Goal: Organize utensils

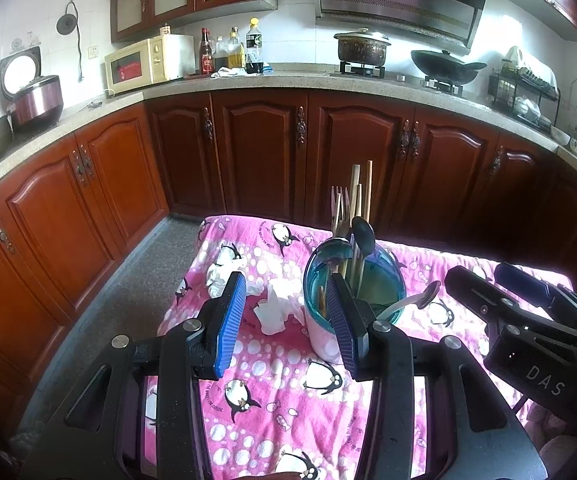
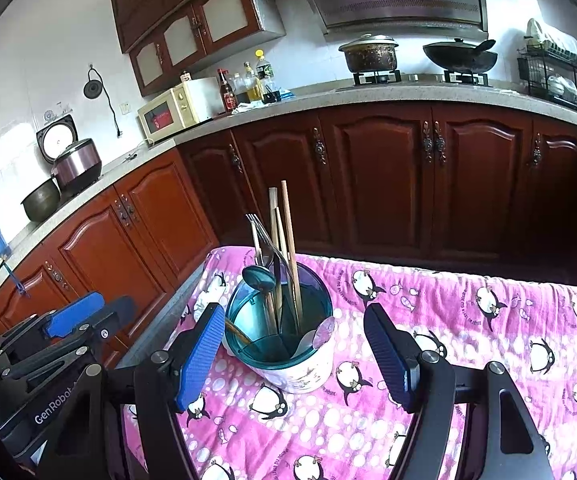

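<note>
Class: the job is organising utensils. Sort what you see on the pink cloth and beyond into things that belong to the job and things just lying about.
Belongs to the job:
- utensil holder
- chopsticks
- fork
- dark spoon
- white spoon

Just lying about:
- crumpled tissues
- penguin cloth
- microwave
- wok

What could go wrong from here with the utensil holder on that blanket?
1. The utensil holder stands on a soft pink blanket, with tall chopsticks and a fork rising well above its rim; a nudge from either open tool could tip it.
2. A white spoon leans out over the rim and might slide onto the blanket.
3. Crumpled tissues lie right beside the holder, ahead of the left tool, and could get caught in a grasp.
</note>
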The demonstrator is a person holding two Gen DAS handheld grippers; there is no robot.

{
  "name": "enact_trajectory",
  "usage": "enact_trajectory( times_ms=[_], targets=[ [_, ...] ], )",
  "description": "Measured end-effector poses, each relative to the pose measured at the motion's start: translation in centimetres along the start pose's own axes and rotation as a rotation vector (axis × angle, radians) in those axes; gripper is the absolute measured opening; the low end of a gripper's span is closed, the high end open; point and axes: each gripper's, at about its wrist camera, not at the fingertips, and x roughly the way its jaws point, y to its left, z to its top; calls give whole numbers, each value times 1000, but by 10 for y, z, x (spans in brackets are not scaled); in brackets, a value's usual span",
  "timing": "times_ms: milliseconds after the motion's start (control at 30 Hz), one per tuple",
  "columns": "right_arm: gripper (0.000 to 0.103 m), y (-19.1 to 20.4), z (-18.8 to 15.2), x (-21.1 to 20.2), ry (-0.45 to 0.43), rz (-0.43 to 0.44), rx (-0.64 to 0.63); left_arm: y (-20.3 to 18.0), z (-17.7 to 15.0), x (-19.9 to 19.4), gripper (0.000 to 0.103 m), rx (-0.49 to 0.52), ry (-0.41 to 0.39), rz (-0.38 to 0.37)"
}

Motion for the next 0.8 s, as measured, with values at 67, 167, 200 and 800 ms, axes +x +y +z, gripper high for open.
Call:
enact_trajectory(
  times_ms=[67,167,200,800],
  targets=[
    [70,0,-1,1,2,1,0,1,-2,2,41,0,5,-1],
    [70,0,-1,3,7,2,-2,2,-4,5,41,1,11,0],
    [70,0,-1,3,9,2,-1,3,-4,5,41,0,13,0],
    [70,-2,-5,4,16,-3,11,0,-5,8,41,5,29,-7]
  ],
)
